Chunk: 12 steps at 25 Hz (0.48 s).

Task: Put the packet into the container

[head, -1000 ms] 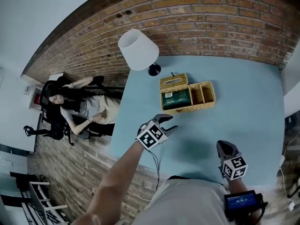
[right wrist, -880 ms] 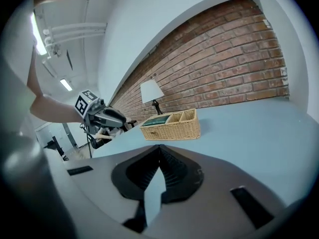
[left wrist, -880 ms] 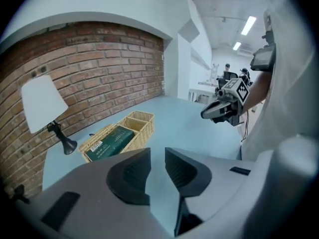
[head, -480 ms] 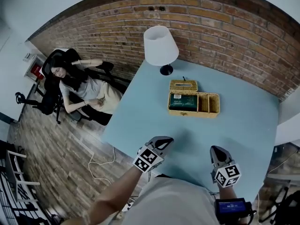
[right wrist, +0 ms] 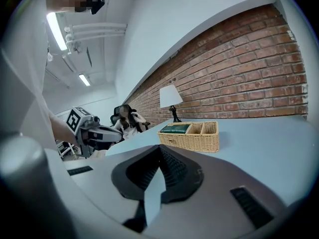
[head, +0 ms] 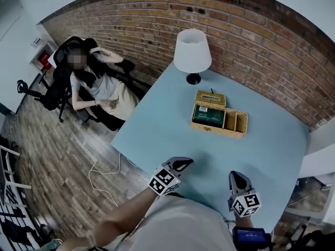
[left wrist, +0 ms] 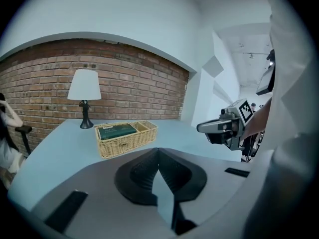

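- Wicker basket [head: 219,131] stands on the blue table [head: 157,124], near the lamp [head: 192,51].
- Green packet [head: 209,116] lies flat in the basket's largest compartment; two narrower compartments adjoin it on the side away from the lamp.
- Left gripper [head: 182,164]: jaws fully together, nothing between them, held above the near table edge, well apart from the basket.
- Right gripper [head: 236,178]: jaws likewise closed on nothing, beside the left one.
- A person [head: 99,85] sits in a chair off the table's left side.

The person wears a pale grey top [head: 191,221]. The left grey tongs [head: 183,163] and right grey tongs [head: 236,178] each bear a white cube [head: 163,181] with black square markers.
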Available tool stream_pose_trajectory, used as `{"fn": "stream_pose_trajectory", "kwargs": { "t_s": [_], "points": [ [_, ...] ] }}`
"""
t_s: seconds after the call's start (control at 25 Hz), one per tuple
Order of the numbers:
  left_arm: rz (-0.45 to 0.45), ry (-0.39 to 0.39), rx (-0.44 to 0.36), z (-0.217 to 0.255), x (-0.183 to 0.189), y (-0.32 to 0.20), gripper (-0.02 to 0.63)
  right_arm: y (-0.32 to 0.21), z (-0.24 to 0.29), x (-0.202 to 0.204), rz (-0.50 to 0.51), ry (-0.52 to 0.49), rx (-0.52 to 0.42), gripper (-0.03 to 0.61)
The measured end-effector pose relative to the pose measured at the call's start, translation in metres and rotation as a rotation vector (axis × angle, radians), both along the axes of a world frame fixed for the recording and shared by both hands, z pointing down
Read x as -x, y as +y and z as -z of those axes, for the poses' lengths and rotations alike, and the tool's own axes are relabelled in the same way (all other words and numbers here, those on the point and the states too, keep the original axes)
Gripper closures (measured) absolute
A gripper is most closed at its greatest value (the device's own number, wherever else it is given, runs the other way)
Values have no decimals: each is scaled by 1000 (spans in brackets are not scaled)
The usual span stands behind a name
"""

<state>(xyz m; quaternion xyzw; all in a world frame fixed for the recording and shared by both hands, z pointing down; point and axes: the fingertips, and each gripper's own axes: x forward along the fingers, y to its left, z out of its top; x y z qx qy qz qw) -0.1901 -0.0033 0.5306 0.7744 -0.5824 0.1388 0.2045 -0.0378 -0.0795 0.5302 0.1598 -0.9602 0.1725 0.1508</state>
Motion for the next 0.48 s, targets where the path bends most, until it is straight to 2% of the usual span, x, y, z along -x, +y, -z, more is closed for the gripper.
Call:
{"fn": "stream_pose_trajectory", "kwargs": {
  "t_s": [0.48],
  "points": [
    [-30, 6, -1, 0, -1, 0, 603, 10, 2, 11, 18, 7, -8, 569]
  ]
}}
